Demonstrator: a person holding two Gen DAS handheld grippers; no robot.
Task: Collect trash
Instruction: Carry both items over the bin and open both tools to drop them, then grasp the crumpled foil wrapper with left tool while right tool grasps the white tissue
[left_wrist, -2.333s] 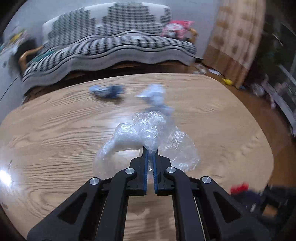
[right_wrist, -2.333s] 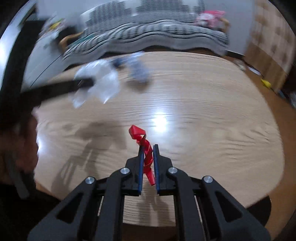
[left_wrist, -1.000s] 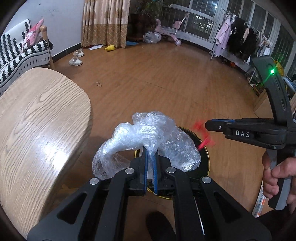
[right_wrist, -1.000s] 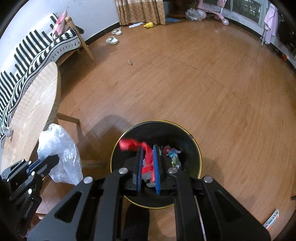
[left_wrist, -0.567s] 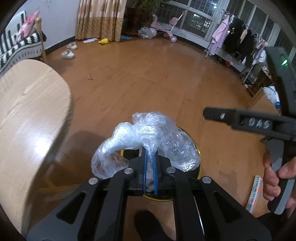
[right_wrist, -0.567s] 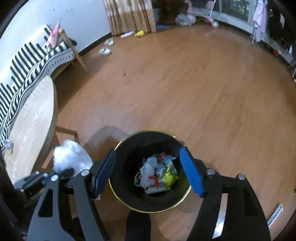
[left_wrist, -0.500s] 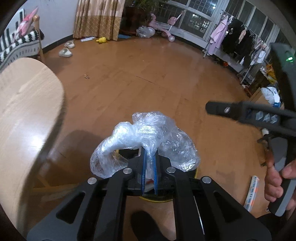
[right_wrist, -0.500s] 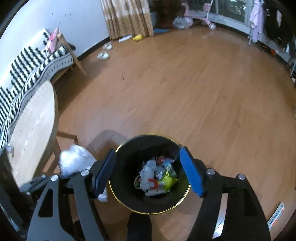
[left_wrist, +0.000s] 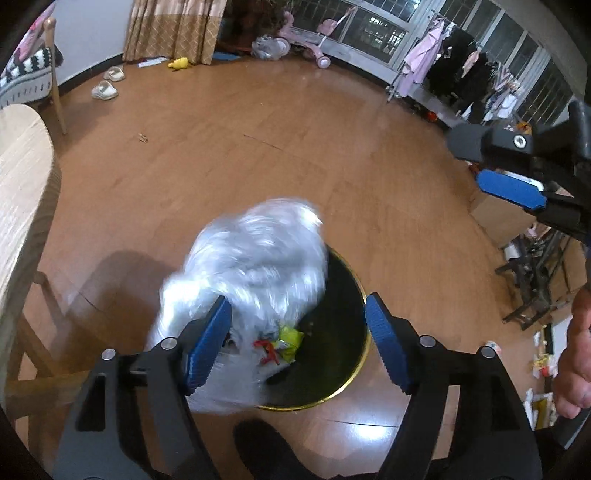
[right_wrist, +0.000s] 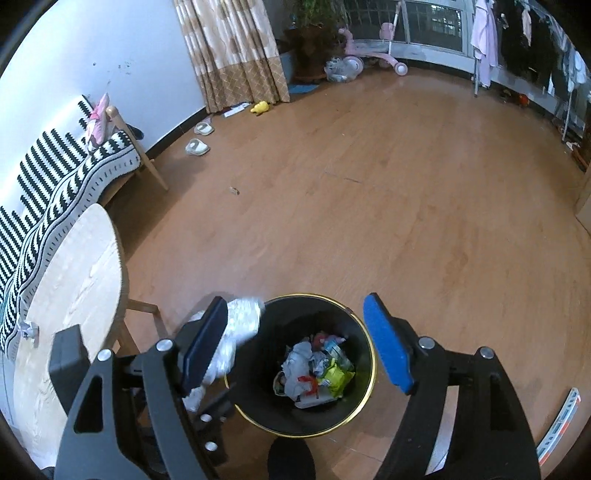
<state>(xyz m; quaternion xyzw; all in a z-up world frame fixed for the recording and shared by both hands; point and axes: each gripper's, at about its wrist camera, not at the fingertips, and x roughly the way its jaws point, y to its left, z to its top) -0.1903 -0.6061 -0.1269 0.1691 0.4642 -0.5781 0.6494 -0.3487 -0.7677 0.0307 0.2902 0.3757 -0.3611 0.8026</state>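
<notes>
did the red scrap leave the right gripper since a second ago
Yes. The red scrap now lies down in the black bin, below the opening right gripper, whose jaws hold nothing.

A wooden floor (right_wrist: 369, 206) fills most of both views. At the left stands a light wooden table (right_wrist: 74, 280), and behind it a bench with a black-and-white striped cover (right_wrist: 55, 173). 2 pale slippers (right_wrist: 199, 138) lie near the wall beside a patterned curtain (right_wrist: 236, 51). A small yellow toy (right_wrist: 260, 107) sits at the curtain's foot, a pink tricycle (right_wrist: 373, 55) stands by the windows, and clothes hang on a rack (left_wrist: 454, 70).
</notes>
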